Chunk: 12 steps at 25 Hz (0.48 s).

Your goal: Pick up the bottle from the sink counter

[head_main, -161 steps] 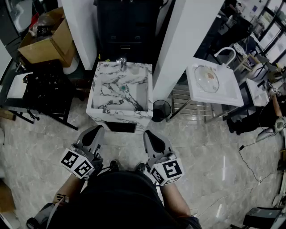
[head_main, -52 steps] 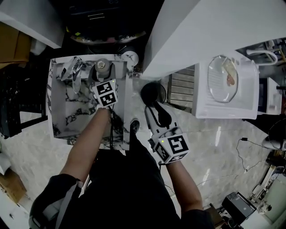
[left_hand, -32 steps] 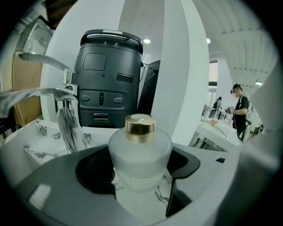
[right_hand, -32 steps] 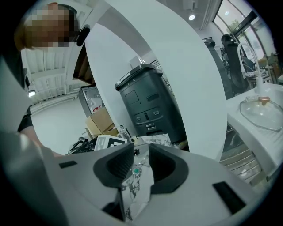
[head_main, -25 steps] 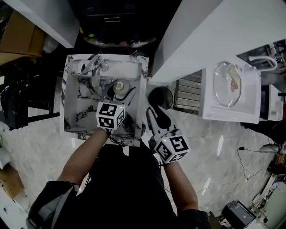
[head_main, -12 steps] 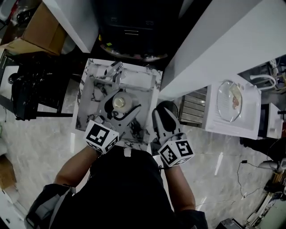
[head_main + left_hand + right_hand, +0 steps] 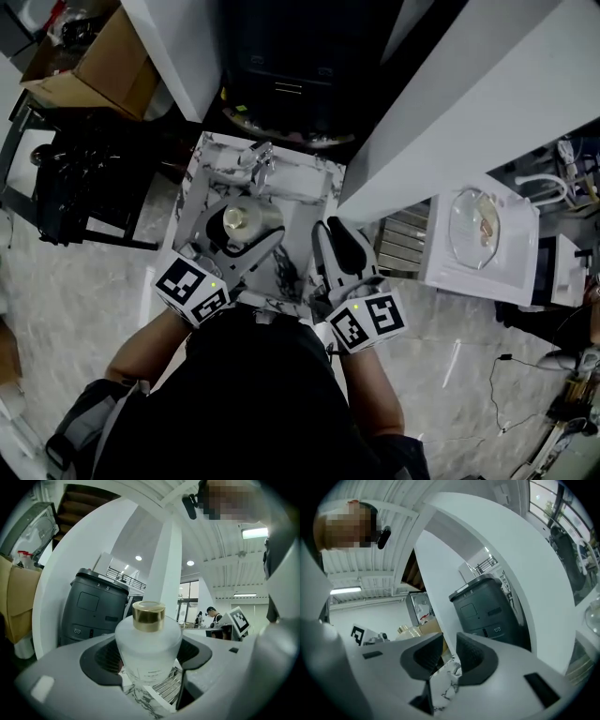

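A frosted white bottle [image 7: 242,218] with a gold cap [image 7: 148,616] is held upright over the marble sink [image 7: 302,190]. My left gripper [image 7: 246,231] is shut on the bottle, one jaw on each side of its body [image 7: 148,651]. In the left gripper view the bottle fills the gap between the dark pads [image 7: 104,660]. My right gripper [image 7: 342,255] hangs at the sink's right edge. It is shut and holds nothing; in the right gripper view [image 7: 449,657] only a thin slit shows between its jaws.
A chrome faucet [image 7: 260,159] stands at the back of the sink. A dark grey cabinet [image 7: 291,56] is behind it, between white pillars [image 7: 450,103]. To the left are a black rack [image 7: 84,187] and a cardboard box [image 7: 94,66]. A white basin [image 7: 473,239] sits to the right.
My left gripper has drawn back from the sink's rear toward me with the bottle in it, now over the basin. The right gripper has stayed beside the sink's right edge.
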{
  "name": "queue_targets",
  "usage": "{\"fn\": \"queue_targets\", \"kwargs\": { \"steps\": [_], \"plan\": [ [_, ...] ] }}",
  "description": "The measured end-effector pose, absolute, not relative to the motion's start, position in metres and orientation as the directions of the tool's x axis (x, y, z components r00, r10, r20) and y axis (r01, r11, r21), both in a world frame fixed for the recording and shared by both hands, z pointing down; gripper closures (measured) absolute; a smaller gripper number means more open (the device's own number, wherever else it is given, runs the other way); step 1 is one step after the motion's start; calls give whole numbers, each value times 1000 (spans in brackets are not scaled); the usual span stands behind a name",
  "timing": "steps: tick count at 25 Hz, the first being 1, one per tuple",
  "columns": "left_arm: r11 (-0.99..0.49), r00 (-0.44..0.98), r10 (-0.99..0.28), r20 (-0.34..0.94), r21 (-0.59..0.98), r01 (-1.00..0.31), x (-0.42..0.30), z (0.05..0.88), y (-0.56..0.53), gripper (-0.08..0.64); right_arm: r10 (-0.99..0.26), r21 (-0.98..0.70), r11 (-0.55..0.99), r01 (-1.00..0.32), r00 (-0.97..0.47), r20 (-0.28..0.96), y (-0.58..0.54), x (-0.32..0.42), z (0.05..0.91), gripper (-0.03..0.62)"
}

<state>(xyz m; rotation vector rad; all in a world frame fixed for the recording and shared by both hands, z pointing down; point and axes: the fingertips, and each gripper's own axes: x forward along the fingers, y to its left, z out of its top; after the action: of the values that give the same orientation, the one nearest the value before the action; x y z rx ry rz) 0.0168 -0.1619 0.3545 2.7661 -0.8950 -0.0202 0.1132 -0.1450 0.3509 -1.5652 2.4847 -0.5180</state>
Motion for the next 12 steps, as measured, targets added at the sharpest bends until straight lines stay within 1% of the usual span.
{"fn": "queue_targets", "kwargs": {
  "steps": [2,8,12],
  "plan": [
    [-786,819,-572,50,254,-564,13,348,-159,236,-900,-343,389,-855,-432,58,-145,111,348,505],
    [-791,842,-540,15,333,-513,11,328,-149,236,-899,-343,388,-855,-434,65,-141,105,342,511],
    [-775,840,-541,31,370,-513,12,330,-149,236,-902,-294,388,-873,-426,72,-138,103,341,515]
  ]
}}
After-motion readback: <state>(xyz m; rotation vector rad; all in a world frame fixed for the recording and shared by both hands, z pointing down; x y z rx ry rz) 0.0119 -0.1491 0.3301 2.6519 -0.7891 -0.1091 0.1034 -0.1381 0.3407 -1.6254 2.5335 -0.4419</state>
